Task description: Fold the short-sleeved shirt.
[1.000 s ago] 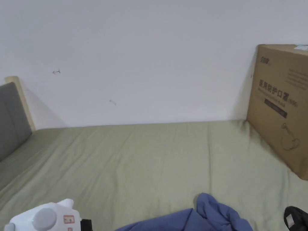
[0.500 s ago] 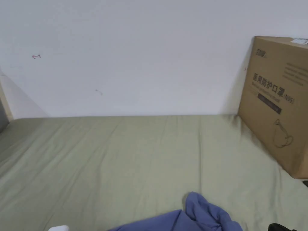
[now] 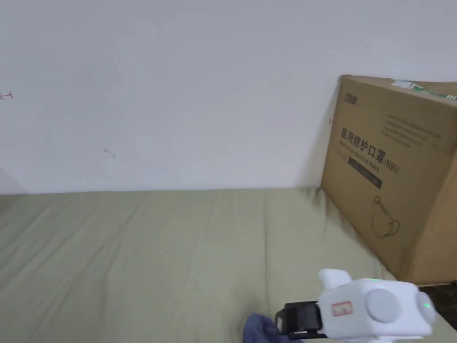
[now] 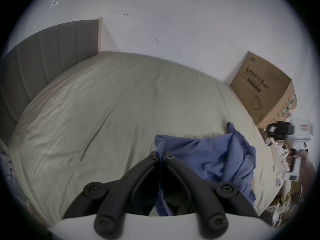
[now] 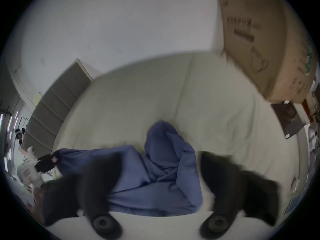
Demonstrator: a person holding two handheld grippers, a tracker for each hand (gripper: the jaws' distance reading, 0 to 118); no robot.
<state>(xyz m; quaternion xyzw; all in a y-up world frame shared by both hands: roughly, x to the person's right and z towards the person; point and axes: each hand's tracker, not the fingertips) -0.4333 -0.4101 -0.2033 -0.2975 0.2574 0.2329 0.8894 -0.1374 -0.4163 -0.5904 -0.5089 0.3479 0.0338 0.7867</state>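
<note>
Left gripper (image 4: 161, 154) pinches the blue shirt (image 4: 216, 155); right gripper (image 5: 159, 159) gapes wide.
The shirt lies rumpled on the bed (image 4: 103, 108), lower centre of both gripper views; its fabric sits between the right gripper's spread jaws, untouched.

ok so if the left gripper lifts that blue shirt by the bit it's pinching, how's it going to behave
Likely floppy: the blue shirt lies crumpled in soft folds on the bed sheet, so it should hang and drape from the left gripper. It looks thin, so probably light. Bunched layers may unfold unevenly; the open right gripper will likely need a second corner.
</note>
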